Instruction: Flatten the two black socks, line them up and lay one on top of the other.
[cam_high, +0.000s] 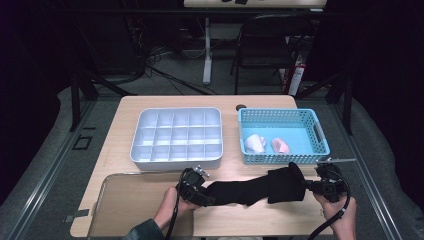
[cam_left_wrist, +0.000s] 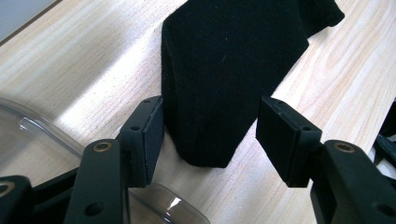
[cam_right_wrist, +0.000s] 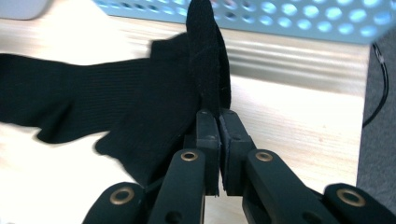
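A long black sock (cam_high: 250, 189) lies across the front of the wooden table, stretched between my two grippers. My left gripper (cam_high: 197, 190) stands open around the sock's narrow end (cam_left_wrist: 224, 70). One pad (cam_left_wrist: 152, 135) sits right at the fabric's edge, while the other pad (cam_left_wrist: 285, 135) is clear of it. My right gripper (cam_right_wrist: 218, 114) is shut on the sock's wide cuff (cam_right_wrist: 208, 56), a fold of fabric standing up out of the pinched pads. In the high view the right gripper (cam_high: 312, 186) holds this end slightly raised, just in front of the blue basket.
A grey compartment tray (cam_high: 175, 162) sits behind the sock at centre. The blue basket (cam_high: 282, 159) to its right holds a white item (cam_high: 254, 143) and a pink one (cam_high: 280, 145). A clear plastic tray (cam_high: 130, 200) lies at the front left. The table's right edge is near my right hand.
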